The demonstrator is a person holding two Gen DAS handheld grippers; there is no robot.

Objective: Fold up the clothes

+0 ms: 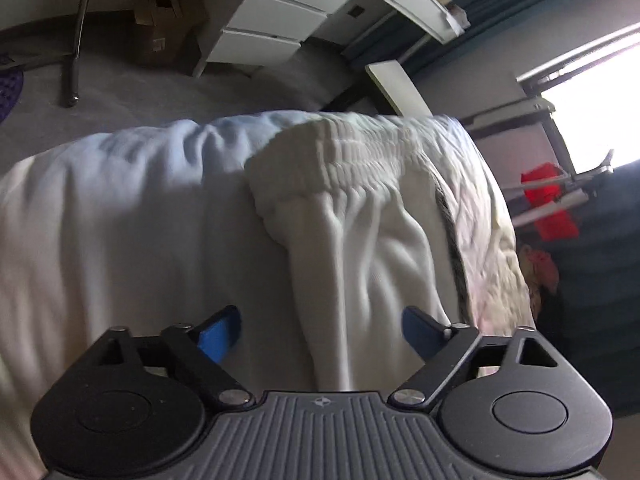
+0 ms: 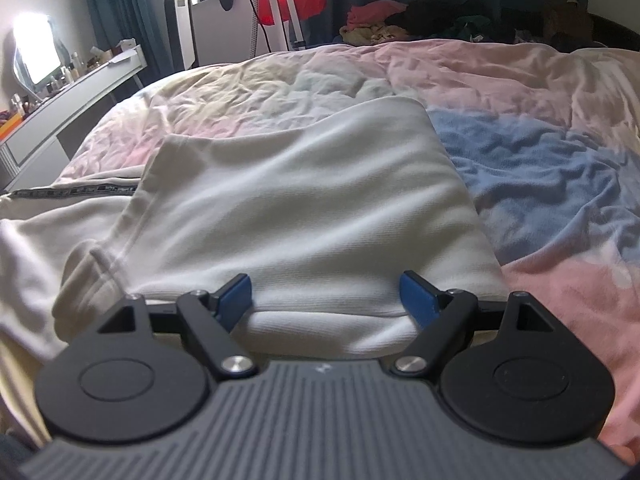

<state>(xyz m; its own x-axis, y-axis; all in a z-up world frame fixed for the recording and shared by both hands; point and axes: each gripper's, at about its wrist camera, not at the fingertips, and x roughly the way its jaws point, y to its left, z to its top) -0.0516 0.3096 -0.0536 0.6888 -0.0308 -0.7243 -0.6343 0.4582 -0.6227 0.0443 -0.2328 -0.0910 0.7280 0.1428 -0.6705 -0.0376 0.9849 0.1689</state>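
Fingers [image 2: 236, 300] of right gripper [image 2: 326, 300] spread wide, astride the near folded edge of white trousers [image 2: 296, 208], pinching nothing. Left gripper [image 1: 320, 332] likewise splayed, poised over the leg cloth below the elastic waistband [image 1: 352, 152]. Trousers spread across pastel duvet [image 2: 540, 184], one part doubled over. Risk, as judged: closing too deep and catching duvet with the garment; gripping a single layer and dragging the doubled part askew; loose cloth slipping between the pads.

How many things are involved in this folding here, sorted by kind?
White garment: 1
Grippers, left gripper and right gripper: 2
Bedspread: 1
Total: 4
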